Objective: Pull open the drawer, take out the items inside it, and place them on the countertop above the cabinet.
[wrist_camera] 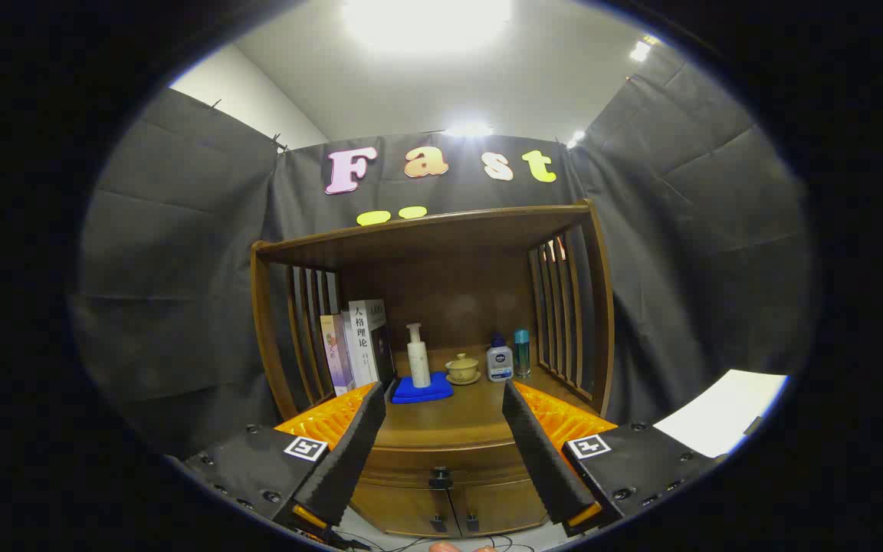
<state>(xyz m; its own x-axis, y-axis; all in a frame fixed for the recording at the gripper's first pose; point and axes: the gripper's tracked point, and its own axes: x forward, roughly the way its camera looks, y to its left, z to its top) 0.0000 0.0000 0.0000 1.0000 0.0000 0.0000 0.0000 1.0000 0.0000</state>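
A wooden cabinet stands ahead with its drawer (441,462) closed; a small dark knob (440,478) sits on the drawer front, between my fingers and a little beyond them. My gripper (445,452) is open, with nothing between its fingers, and points at the cabinet from a short way back. Above the drawer lies the countertop (457,422), under a shelf roof. What the drawer holds is hidden.
On the countertop stand books (353,345) at the left, a white pump bottle (418,356) on a blue cloth (421,389), a lidded tea cup (462,369), a small white bottle (500,360) and a teal bottle (522,353). Two lower doors (445,510) have small knobs. Slatted sides flank the shelf.
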